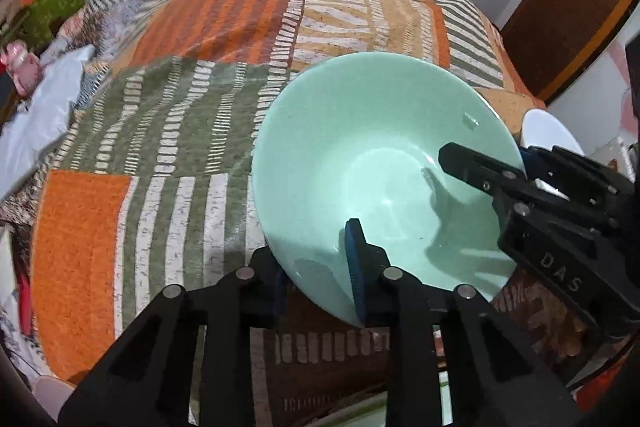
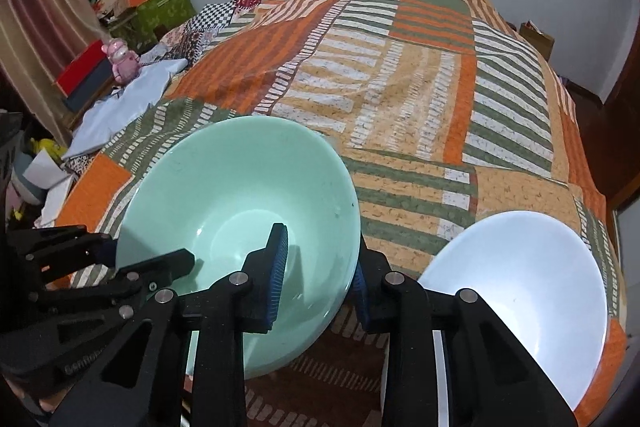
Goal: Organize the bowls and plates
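Left wrist: left gripper fingers clamped on near rim of green bowl, tilted over bed; right gripper pinching far rim, sharing the load.

Right wrist: right gripper astride the rim; white bowl beside, likely stacking target.

Mint-green bowl, glossy and empty, tilted on the patterned bed, rim pinched between the pads of both tools. White bowl, also empty, just right of the right tool.
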### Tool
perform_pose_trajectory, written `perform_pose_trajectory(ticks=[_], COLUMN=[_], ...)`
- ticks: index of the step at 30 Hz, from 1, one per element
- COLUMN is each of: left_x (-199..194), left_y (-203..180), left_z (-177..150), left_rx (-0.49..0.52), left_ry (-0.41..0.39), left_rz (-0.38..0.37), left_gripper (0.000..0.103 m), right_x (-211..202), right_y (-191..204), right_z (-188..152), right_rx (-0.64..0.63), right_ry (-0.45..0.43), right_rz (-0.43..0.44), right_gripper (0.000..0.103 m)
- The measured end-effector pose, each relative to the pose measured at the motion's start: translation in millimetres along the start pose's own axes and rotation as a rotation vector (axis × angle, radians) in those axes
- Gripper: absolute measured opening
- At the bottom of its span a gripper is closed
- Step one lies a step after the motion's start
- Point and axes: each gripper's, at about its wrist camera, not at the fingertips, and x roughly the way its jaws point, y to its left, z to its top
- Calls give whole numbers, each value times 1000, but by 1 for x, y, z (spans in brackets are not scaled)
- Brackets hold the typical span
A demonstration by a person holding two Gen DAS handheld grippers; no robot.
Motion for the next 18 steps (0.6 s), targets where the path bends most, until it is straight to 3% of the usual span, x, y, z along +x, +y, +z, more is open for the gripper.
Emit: perform_pose_trajectory(ticks=[7,18], left_x=[-10,-67], left_y=[5,-1], left_z=[-4,-26], left_rx=[-20,-17], left_ry=[4,-85], left_rz=[-30,-31], left_gripper=[26,26], right_x=[-13,-55], right_y=[4,17], right_z=[-2,-13], right_rx=[27,46], right_ry=[-9,-78], right_rz=[25,43], right_gripper=[24,21])
